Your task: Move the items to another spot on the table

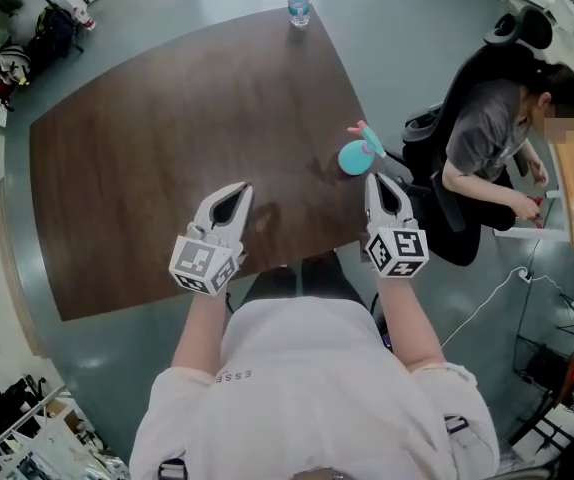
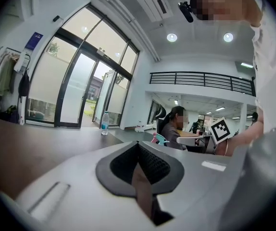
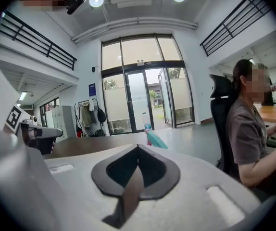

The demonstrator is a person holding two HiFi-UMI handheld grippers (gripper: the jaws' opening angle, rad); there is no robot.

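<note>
1. R claw [image 1: 380,180]: jaws pressed together, nothing betw. them. L claw [image 1: 233,194]: same, closed & empty.
2. Teal spray bottle [image 1: 356,156] sits just ahead of the R claw tip, slightly to its left, near the table [image 1: 147,148] edge on that claw's side. No contact.
3. It lies well off to the right of the L claw, so we judge the R hand the nearer one.
4. Axis: it looks upright, pink trigger head pointing away & left of the R claw. We can't be sure of tilt.
5. Water bottle [image 1: 299,0] stands far ahead of both claws, at the far edge.
6. Next, we think, the R jaws must spread before closing on the teal body.
</note>
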